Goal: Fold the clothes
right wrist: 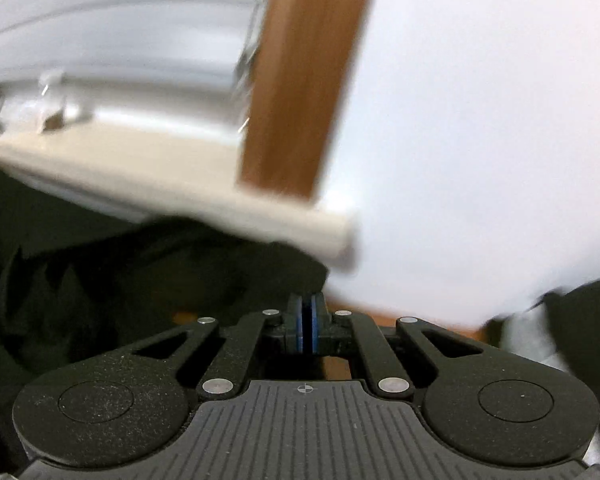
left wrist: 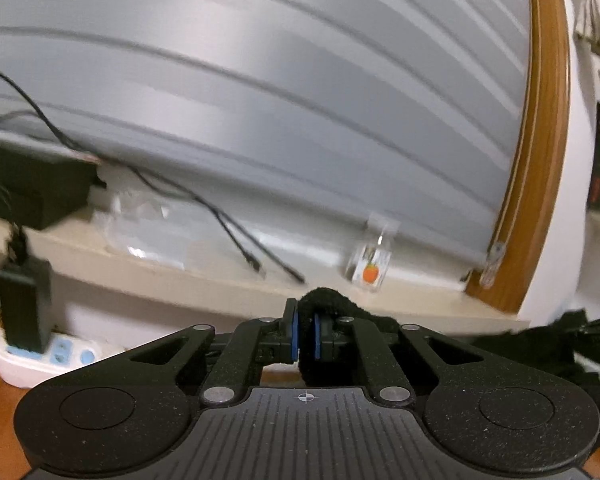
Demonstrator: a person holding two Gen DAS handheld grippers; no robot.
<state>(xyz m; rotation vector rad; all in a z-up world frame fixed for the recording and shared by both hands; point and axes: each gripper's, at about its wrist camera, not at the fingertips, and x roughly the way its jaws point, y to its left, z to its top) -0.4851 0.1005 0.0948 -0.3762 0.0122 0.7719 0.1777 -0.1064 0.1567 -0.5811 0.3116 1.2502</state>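
Note:
A black garment point(left wrist: 334, 300) bunches up between the blue pads of my left gripper point(left wrist: 306, 320), which is shut on it. More of the same dark cloth trails off to the right point(left wrist: 540, 344) in the left wrist view. In the right wrist view the black garment point(right wrist: 140, 280) hangs in folds to the left and reaches the fingertips. My right gripper point(right wrist: 307, 310) has its blue pads pressed almost together at the cloth's edge, and a thin dark layer shows between them. Both views are blurred by motion.
Ahead is a beige window sill point(left wrist: 180, 276) under grey blinds point(left wrist: 260, 100) with a wooden frame point(left wrist: 540, 160). On the sill lie black cables point(left wrist: 236, 236), a small clear bottle point(left wrist: 370, 264) and a black box point(left wrist: 28, 188). A white power strip point(left wrist: 40, 360) sits low left.

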